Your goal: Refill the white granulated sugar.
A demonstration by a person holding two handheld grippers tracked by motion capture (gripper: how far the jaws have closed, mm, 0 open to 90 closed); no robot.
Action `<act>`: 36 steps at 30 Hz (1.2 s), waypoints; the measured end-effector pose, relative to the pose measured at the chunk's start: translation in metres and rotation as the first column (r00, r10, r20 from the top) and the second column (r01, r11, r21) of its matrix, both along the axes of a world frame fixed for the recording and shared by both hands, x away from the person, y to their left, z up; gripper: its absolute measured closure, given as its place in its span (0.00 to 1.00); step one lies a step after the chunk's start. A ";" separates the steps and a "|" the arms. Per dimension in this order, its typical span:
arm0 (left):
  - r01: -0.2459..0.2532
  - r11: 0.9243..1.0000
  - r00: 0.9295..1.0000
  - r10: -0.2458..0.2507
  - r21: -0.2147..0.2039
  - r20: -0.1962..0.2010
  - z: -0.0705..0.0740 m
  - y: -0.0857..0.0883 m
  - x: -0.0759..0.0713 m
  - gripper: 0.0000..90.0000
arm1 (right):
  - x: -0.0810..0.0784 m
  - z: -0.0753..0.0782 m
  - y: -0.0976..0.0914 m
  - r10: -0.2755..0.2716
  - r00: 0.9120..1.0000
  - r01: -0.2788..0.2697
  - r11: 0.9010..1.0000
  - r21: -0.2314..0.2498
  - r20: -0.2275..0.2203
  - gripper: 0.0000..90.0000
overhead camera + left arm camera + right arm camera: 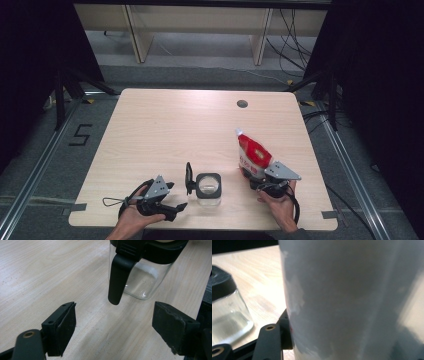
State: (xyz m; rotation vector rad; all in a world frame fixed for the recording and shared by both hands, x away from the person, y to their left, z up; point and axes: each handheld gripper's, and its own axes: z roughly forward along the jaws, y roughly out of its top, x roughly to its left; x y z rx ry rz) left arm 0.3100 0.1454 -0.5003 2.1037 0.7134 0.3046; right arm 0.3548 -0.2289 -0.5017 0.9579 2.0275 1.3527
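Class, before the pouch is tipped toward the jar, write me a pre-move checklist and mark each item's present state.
1. Right gripper holds the red pouch: ok.
2. Pouch spout uncapped: cannot tell.
3. Jar upright on the table: ok.
4. Jar mouth free, lid swung up beside it: ok.
5. Left gripper steadying the jar: not ok, jaws open, short of the handle.
6. Pouch above the jar mouth: not ok, off to its right.

We count one glass jar [208, 189] with one black lid and one black handle [189, 178] on the table [165, 130]. We count one red and white pouch [252, 154]. There are two grippers, the left gripper [172, 202] and the right gripper [257, 176], and two hands. The table has one round hole [242, 104].
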 end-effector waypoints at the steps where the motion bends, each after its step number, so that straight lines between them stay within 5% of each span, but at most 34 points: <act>1: -0.002 1.000 1.000 0.002 0.001 -0.003 0.000 0.000 0.000 0.21 | -0.002 0.004 0.000 -0.004 0.998 0.007 0.999 -0.048 0.070 0.46; 4: 0.006 1.000 1.000 -0.006 0.017 -0.002 0.000 0.001 0.000 0.21 | -0.012 0.013 0.000 0.001 0.996 0.009 0.994 -0.107 0.088 0.46; 7: 0.000 1.000 1.000 0.000 0.023 0.005 0.000 0.002 0.001 0.21 | -0.020 0.024 -0.004 0.051 0.978 -0.003 0.974 -0.226 0.204 0.46; 8: 0.004 1.000 1.000 -0.004 0.017 -0.001 0.000 0.002 0.001 0.21 | -0.024 0.025 -0.004 0.051 0.980 -0.005 0.973 -0.229 0.194 0.46; 12: -0.022 1.000 1.000 0.022 -0.010 -0.013 -0.002 0.000 -0.001 0.21 | -0.035 0.036 -0.008 0.073 0.960 0.015 0.951 -0.309 0.270 0.46; 18: -0.020 1.000 1.000 0.020 -0.019 -0.010 -0.003 -0.001 0.000 0.21 | -0.043 0.043 -0.009 0.079 0.952 0.036 0.930 -0.366 0.295 0.46; 19: -0.022 1.000 1.000 0.021 -0.013 -0.011 -0.002 0.000 -0.001 0.21 | -0.046 0.045 -0.009 0.086 0.947 0.049 0.913 -0.405 0.309 0.46; 26: -0.012 1.000 1.000 0.012 -0.001 -0.006 -0.002 0.001 0.000 0.21 | -0.056 0.047 -0.004 0.136 0.929 0.070 0.847 -0.527 0.343 0.46; 30: -0.017 1.000 1.000 0.017 -0.003 -0.017 -0.002 0.000 0.000 0.21 | -0.061 0.046 0.000 0.176 0.914 0.087 0.794 -0.602 0.364 0.46; 31: -0.017 1.000 1.000 0.017 -0.007 -0.020 -0.002 0.000 0.000 0.21 | -0.063 0.046 0.002 0.192 0.907 0.098 0.768 -0.633 0.374 0.46; 33: -0.015 1.000 1.000 0.015 -0.005 -0.019 -0.002 0.000 0.000 0.21 | -0.065 0.045 0.005 0.210 0.901 0.108 0.740 -0.664 0.381 0.46; 34: -0.011 1.000 1.000 0.011 -0.002 -0.015 -0.002 0.000 0.000 0.21 | -0.065 0.045 0.005 0.210 0.901 0.108 0.740 -0.664 0.381 0.46; 36: -0.013 1.000 1.000 0.013 -0.003 -0.017 -0.003 0.000 0.000 0.21 | -0.069 0.045 0.009 0.237 0.892 0.116 0.703 -0.702 0.384 0.46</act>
